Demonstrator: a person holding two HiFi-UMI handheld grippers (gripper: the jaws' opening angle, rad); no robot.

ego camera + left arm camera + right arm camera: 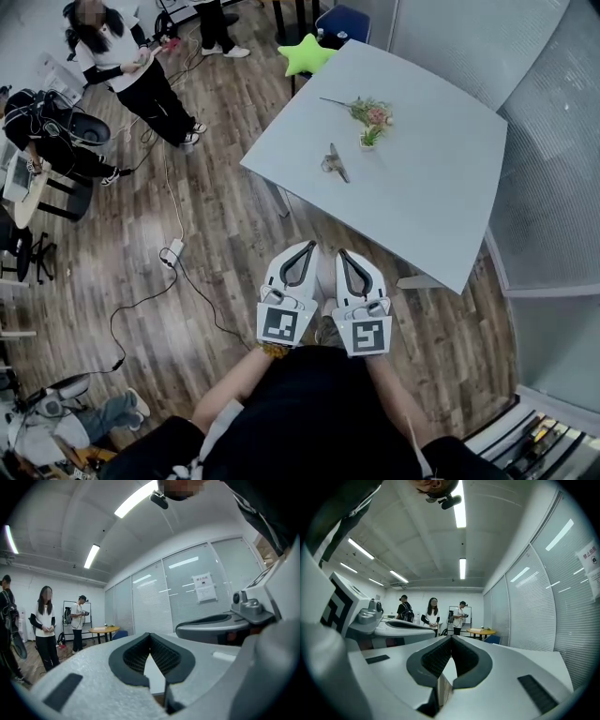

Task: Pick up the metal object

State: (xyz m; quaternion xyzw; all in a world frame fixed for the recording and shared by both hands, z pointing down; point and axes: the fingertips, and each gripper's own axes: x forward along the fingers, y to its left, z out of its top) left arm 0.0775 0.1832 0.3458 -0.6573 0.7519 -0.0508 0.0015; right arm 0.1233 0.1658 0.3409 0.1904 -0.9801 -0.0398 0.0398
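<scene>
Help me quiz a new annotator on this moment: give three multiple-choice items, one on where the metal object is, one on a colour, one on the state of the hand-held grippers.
1. The metal object lies:
A) on the grey table
B) on a shelf
C) in a box

2. The star-shaped cushion beyond the table is:
A) red
B) green
C) blue

3. The left hand-held gripper and the right hand-held gripper are:
A) both shut and empty
B) both wide open
C) both shut on the metal object

Answers:
1 A: the head view shows it on the tabletop, near the flower sprig.
2 B: it is bright green.
3 A: each gripper view shows the jaws together with nothing between them.
</scene>
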